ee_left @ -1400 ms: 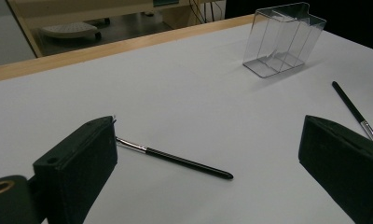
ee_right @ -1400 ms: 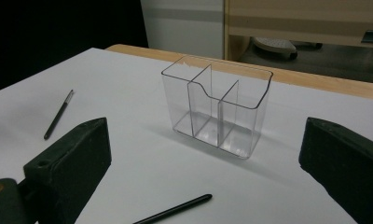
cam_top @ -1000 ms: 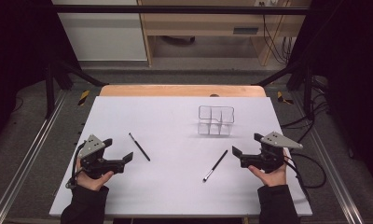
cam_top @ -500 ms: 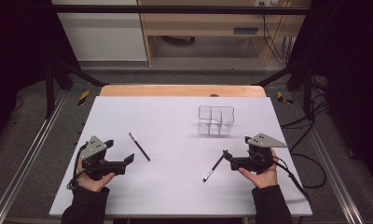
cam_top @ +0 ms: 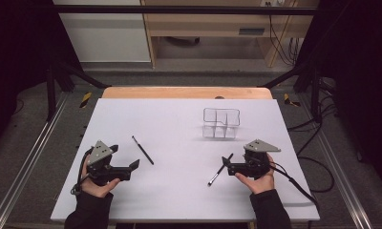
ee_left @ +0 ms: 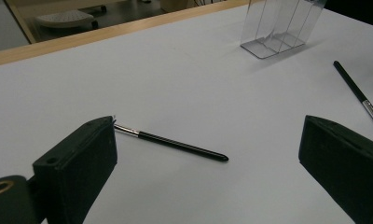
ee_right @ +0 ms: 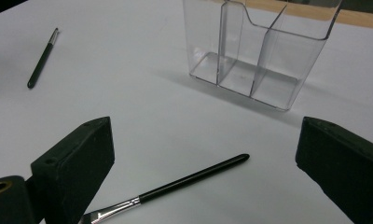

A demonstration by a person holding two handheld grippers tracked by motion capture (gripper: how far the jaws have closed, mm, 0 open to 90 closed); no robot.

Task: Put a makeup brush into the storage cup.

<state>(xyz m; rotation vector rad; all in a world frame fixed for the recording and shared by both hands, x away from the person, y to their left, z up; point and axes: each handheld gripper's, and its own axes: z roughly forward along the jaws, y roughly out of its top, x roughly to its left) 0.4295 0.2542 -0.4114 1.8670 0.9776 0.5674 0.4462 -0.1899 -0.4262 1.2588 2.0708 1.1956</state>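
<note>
I log, off-task:
- clear three-bay holder point(cam_top: 221, 123), upright, toward table's far right corner
- white table point(cam_top: 179, 119), wooden strip point(cam_top: 186, 92) along far edge
- black cables point(cam_top: 318, 129), floor off right edge
- wooden shelf unit point(cam_top: 213, 28) beyond far edge

The person wears dark long sleeves that reach the wrists. Each hand carries a black claw with two blocky, flat-faced jaws. The left claw point(cam_top: 134, 164) and the right claw point(cam_top: 225, 161) each bear a grey three-cornered plate on top. A black cable trails from each one. In both gripper views a brass-coloured ring sits in the jaw mount at the lower left.
</note>
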